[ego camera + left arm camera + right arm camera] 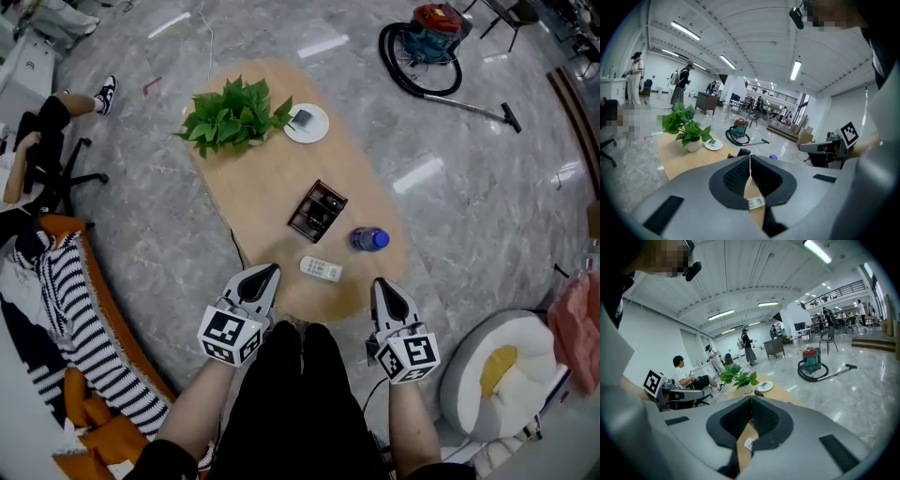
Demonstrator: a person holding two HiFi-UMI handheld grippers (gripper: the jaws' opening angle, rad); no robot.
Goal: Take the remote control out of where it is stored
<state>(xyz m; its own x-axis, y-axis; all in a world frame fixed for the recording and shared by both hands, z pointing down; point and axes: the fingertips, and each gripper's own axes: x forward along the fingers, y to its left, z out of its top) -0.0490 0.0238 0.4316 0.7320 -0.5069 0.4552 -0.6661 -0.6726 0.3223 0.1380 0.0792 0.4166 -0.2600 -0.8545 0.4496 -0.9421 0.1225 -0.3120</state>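
Far left, a striped cloth (47, 281) lies heaped on an orange seat. A seated person's sneaker (108, 91) pokes in at about ten o'clock from the wooden table (272, 202).

Onto the table now. A leafy plant (232, 117) fills its far left end. A white plate (307, 123) sits just beside the plant at its three o'clock, with something small and dark on it that I can't make out.

Down at the near edge is the left gripper (270, 272), its tip just over the table's rim. Looking along it, its jaws are pressed flat together with nothing caught between them.

Mid-table stands the dark compartmented box (317, 211). There are dark shapes in its slots, too small to name.

And there's the remote control (321, 269), white, lying flat on the bare wood at the box's six o'clock. It is clear of the box and touching nothing. The left gripper's tip sits at the remote's nine o'clock, near but apart. In the left gripper view the remote shows just below the closed jaws.

At the remote's two o'clock stands a bottle (369, 240) with a blue cap, close by but not touching.

The right gripper (382, 284) is next, at the remote's four o'clock by the table's near edge. Its jaws are also closed tight on nothing.

Out on the marble floor, at one o'clock from the table, a vacuum cleaner (436, 28) sits with its hose looped and its wand stretched rightward. Far right and near, a white cushion (497, 384) carries something yellow.
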